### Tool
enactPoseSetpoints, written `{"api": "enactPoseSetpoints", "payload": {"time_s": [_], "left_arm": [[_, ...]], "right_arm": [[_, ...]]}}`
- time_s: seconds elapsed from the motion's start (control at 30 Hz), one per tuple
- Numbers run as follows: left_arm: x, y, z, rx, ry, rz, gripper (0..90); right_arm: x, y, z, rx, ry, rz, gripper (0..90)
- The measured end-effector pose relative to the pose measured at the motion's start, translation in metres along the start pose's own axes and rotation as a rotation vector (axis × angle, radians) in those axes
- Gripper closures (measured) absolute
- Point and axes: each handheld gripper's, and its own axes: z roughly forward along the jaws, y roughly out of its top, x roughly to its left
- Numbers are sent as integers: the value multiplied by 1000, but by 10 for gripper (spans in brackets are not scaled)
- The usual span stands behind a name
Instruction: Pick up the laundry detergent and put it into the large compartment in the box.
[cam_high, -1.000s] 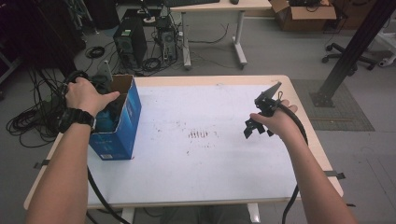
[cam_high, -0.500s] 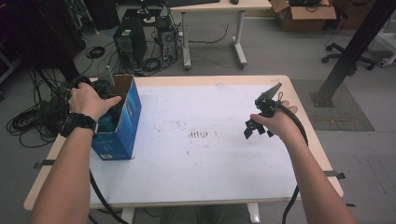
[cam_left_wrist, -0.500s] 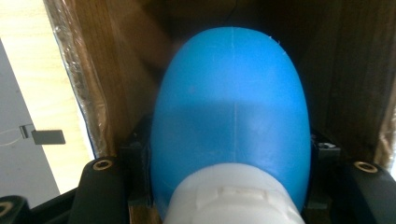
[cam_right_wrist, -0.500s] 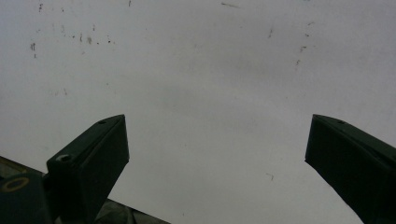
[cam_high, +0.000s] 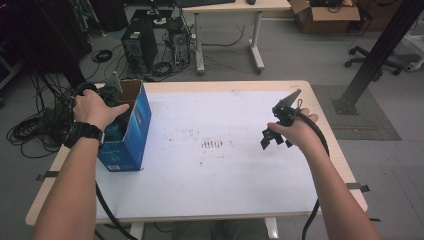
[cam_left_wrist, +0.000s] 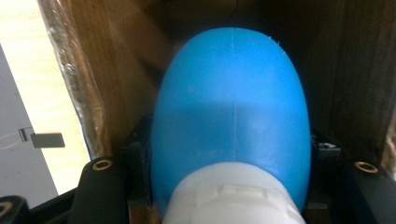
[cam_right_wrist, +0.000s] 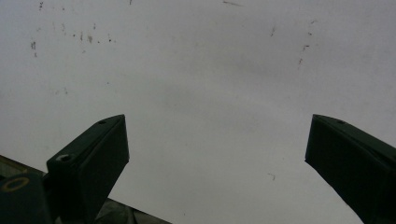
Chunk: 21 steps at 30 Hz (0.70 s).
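A blue cardboard box (cam_high: 131, 135) stands open-topped at the left edge of the white table (cam_high: 220, 185). My left gripper (cam_left_wrist: 231, 149) reaches down into it, under the person's left hand (cam_high: 92, 107). Between its jaws sits a smooth blue rounded object (cam_left_wrist: 233, 93) with a white ribbed end (cam_left_wrist: 233, 200) towards the camera, and the brown inner walls of the box surround it. My right gripper (cam_high: 270, 139) hovers over the table's right half, open with nothing between its fingers (cam_right_wrist: 100, 154), pointing down at bare tabletop.
Dark scuff marks (cam_high: 214, 144) dot the table's middle. On the floor beyond the far edge stand computer towers (cam_high: 140, 42) and a second table's legs (cam_high: 257, 37). Coiled cables (cam_high: 30, 127) lie left of the table. A black post (cam_high: 375, 55) rises at the right.
The left hand has shifted slightly over the box's opening, a little towards the near side. The right hand and its gripper have stayed where they were.
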Motion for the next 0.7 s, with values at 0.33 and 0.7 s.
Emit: {"api": "enactPoseSetpoints", "payload": {"time_s": [0.33, 0.7], "left_arm": [[-1, 1, 0, 4, -2, 2, 371], [-2, 0, -6, 5, 0, 5, 331]], "right_arm": [[-4, -2, -2, -4, 1, 8, 65], [-5, -2, -2, -7, 4, 7, 65]]}}
